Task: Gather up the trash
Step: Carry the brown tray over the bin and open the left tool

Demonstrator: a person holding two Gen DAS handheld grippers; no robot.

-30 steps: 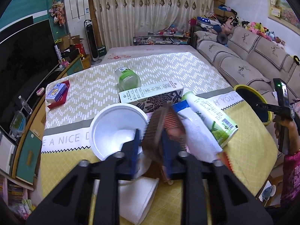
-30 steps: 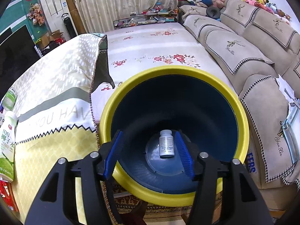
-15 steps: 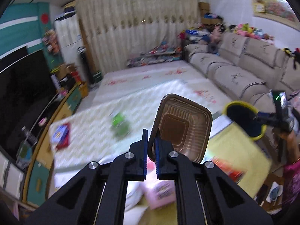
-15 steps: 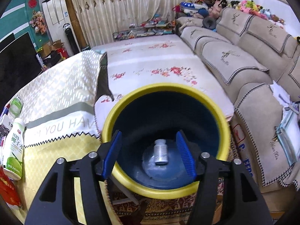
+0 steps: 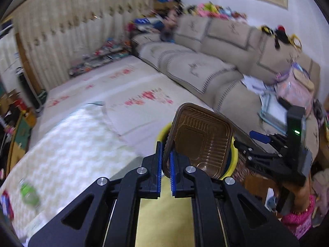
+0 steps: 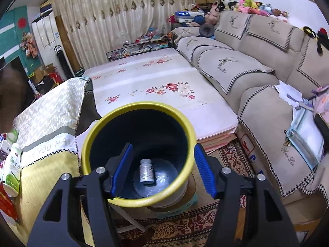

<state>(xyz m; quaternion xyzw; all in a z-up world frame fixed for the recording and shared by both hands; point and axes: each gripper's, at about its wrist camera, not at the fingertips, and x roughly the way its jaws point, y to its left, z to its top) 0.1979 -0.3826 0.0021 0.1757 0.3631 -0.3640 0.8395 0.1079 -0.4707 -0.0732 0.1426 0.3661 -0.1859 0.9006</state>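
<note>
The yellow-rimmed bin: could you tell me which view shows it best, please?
The right wrist view: the bin shows its whole rim and dark inside, with a white bottle at the bottom. In the left wrist view the brown tray hides all but slivers of rim.

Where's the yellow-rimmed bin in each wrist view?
Left wrist: yellow-rimmed bin lower centre-right, mostly hidden behind the brown tray the left gripper pinches.
Right wrist: bin lower centre, between the open right gripper fingers.
Shared landmark: beige sofa.

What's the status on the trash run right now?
Left gripper shut on brown tray. Right gripper open, empty, above yellow-rimmed bin. White bottle already in bin. Nothing blocking it.
</note>
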